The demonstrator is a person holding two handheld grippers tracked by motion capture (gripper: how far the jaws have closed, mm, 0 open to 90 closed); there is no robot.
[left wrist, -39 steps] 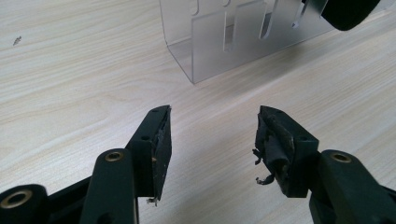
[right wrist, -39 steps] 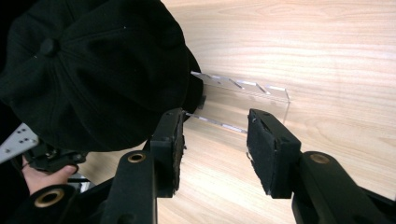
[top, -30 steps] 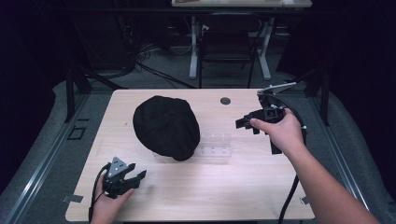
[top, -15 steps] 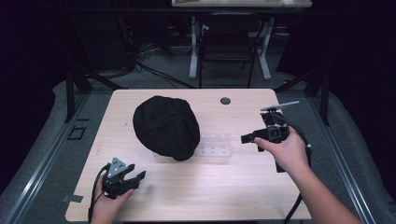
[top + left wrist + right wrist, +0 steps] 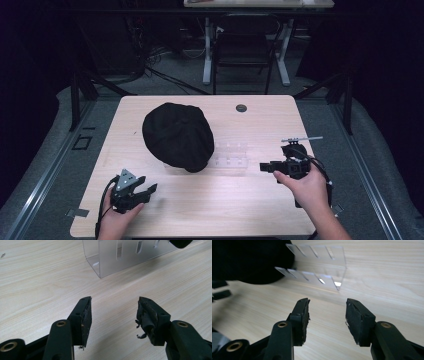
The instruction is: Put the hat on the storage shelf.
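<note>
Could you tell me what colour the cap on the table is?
The cap is plain black, best seen in the high view.

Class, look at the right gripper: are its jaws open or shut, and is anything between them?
Open and empty. The right gripper shows a wide gap with bare table between its jaws, which have just been opening.
</note>
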